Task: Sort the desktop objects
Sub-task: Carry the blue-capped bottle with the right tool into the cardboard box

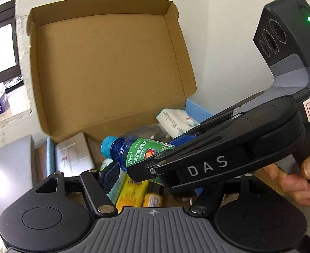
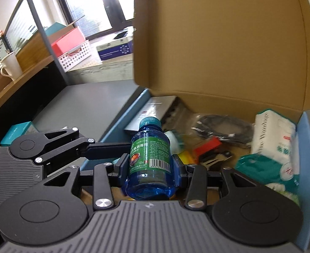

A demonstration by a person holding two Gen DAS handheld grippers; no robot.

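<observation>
Gripping blue bottle (image 2: 149, 164) at label, right gripper (image 2: 150, 168) had fingers closed on its sides, bottle carried above open cardboard box (image 2: 224, 42). Left gripper (image 1: 155, 175) hovered just below, spread wide, nothing held. Risks, as judged: smooth round plastic could slip or twist in pads; lowering might knock tissue pack (image 2: 275, 135), cable bundle (image 2: 224, 130), or left gripper.

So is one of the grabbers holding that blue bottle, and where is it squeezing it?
Yes. The right gripper holds the blue bottle by its lower body, one pad on each side. The left gripper is open, holding nothing.
</observation>
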